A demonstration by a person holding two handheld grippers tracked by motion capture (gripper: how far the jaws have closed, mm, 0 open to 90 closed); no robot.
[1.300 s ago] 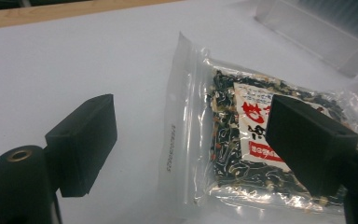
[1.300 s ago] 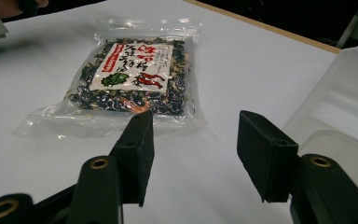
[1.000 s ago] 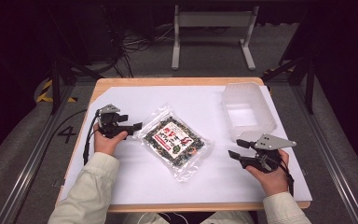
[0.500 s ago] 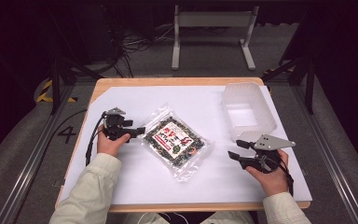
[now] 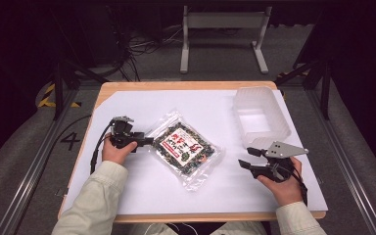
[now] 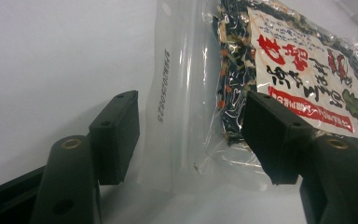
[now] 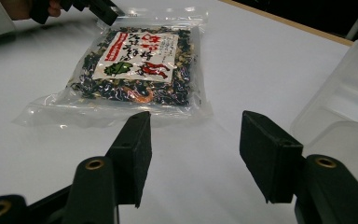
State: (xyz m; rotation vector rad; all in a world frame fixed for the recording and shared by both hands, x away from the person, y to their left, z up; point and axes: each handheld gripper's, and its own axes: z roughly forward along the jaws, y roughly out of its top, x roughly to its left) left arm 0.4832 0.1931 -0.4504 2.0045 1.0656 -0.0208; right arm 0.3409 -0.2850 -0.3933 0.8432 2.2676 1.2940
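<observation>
A clear bag of dark dried food with a red-and-white label (image 5: 183, 147) lies flat in the middle of the white sheet. In the left gripper view the bag (image 6: 303, 74) shows its clear sealed end between the jaws of my left gripper (image 6: 191, 135). These jaws have just been closing, and the pads stand apart from the film. From above, my left gripper (image 5: 149, 141) reaches the bag's left end. My right gripper (image 5: 245, 156) rests at the right, open, with nothing between its jaws. In its own view my right gripper (image 7: 196, 149) points at the bag (image 7: 135, 65).
A translucent plastic tub (image 5: 274, 105) stands at the back right of the sheet, just beyond my right gripper, and shows as a pale wall (image 7: 340, 107) in the right gripper view. The wooden table edge (image 5: 186, 85) borders the white sheet.
My left gripper has slid right to the bag's left end, and its jaws have narrowed around the clear edge. The right gripper has stayed put.
</observation>
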